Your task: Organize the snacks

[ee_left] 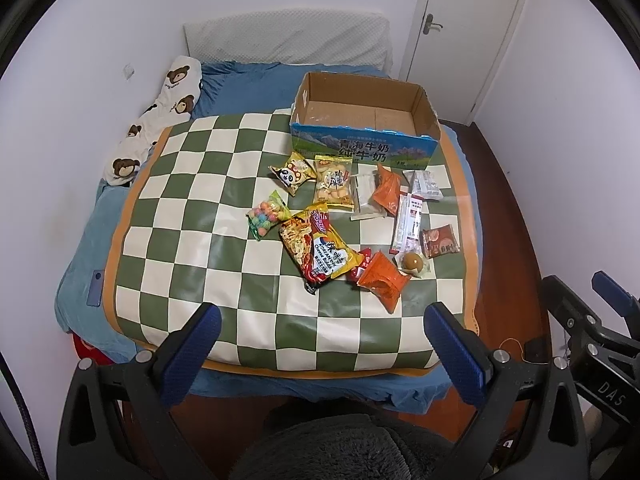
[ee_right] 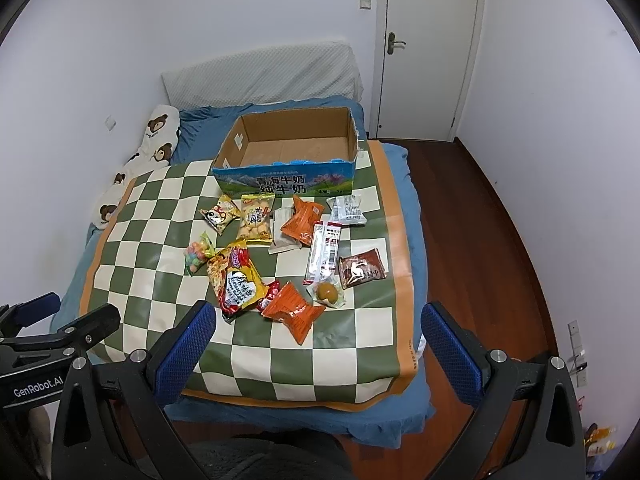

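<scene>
Several snack packets lie loose on a green-and-white checkered mat [ee_left: 192, 264] [ee_right: 152, 240] spread over a bed. Among them are a yellow-red noodle pack [ee_left: 318, 246] [ee_right: 236, 280], an orange packet [ee_left: 382, 280] [ee_right: 294, 309], a wrapped brown ball [ee_left: 412, 261] [ee_right: 326, 292], a colourful candy bag [ee_left: 267, 215] [ee_right: 198, 256] and a biscuit bag [ee_left: 333, 184] [ee_right: 256, 218]. An empty cardboard box [ee_left: 362, 146] [ee_right: 286, 182] stands behind them. My left gripper [ee_left: 322, 330] and right gripper [ee_right: 318, 328] hover open above the mat's near edge, holding nothing.
A bear-print pillow [ee_left: 160, 116] [ee_right: 140, 152] and a white bolster [ee_left: 288, 38] lie at the bed's far end. A white door [ee_right: 428, 44] stands behind. Wooden floor [ee_right: 488, 240] runs along the bed's right side. A blue phone [ee_left: 96, 288] lies on the bedding at left.
</scene>
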`<state>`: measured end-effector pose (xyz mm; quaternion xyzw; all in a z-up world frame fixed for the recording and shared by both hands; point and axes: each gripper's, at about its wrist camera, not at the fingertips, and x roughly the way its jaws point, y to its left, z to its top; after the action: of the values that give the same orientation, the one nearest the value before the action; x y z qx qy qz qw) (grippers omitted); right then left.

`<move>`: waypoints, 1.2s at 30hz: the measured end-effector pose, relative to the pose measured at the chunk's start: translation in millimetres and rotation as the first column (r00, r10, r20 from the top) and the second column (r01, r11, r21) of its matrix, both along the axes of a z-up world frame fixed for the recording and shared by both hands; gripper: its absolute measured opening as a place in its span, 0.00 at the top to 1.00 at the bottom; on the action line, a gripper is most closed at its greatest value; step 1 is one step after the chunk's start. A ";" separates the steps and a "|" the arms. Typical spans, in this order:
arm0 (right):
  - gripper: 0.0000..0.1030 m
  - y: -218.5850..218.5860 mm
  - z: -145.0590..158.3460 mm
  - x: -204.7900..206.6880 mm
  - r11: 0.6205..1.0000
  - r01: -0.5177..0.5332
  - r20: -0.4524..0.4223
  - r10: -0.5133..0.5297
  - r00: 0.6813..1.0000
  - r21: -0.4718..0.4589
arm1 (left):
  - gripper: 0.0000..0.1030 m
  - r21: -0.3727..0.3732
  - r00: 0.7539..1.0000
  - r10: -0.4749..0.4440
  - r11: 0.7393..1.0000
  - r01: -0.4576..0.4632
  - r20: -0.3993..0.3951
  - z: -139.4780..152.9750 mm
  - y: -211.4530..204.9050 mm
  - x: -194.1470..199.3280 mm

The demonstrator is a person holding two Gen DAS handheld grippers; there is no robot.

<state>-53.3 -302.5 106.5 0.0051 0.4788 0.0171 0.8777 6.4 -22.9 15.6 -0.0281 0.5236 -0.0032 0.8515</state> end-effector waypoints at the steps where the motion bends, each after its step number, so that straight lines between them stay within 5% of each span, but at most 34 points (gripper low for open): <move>1: 0.00 -1.0 -2.5 0.3 1.000 -0.001 -0.002 0.001 1.000 0.000 | 0.00 0.000 1.000 0.002 1.000 -0.002 -0.003 -0.9 -2.2 1.8; 9: 0.00 -8.8 -32.9 20.6 0.999 -0.015 -0.048 0.017 0.999 0.033 | 0.00 0.008 0.997 0.069 0.998 -0.068 -0.019 -33.5 17.4 25.6; 17: 0.00 9.5 -141.8 95.2 0.988 -0.155 -0.169 0.156 0.973 0.015 | 0.00 -0.016 0.955 0.161 0.985 -0.170 -0.249 -147.0 42.8 117.9; 25: 0.03 38.4 -285.6 161.4 0.940 -0.338 -0.359 0.331 0.873 0.044 | 0.09 -0.143 0.854 0.175 0.950 -0.277 -0.490 -271.7 54.0 188.4; 31: 0.03 59.9 -329.0 166.9 0.890 -0.451 -0.413 0.437 0.799 0.069 | 0.09 -0.171 0.786 0.182 0.924 -0.342 -0.591 -334.4 55.1 222.0; 34: 0.03 71.2 -341.5 164.8 0.859 -0.507 -0.441 0.484 0.756 0.074 | 0.16 -0.176 0.797 0.187 0.923 -0.343 -0.574 -343.8 50.6 226.7; 36: 0.03 80.2 -352.4 163.0 0.843 -0.535 -0.459 0.499 0.736 0.059 | 0.17 -0.171 0.830 0.164 0.940 -0.295 -0.534 -340.9 46.2 222.2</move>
<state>109.7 -222.3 -245.9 -0.1579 0.6539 0.2399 0.6999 228.5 23.3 -325.3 -0.1963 0.7189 0.0426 0.6655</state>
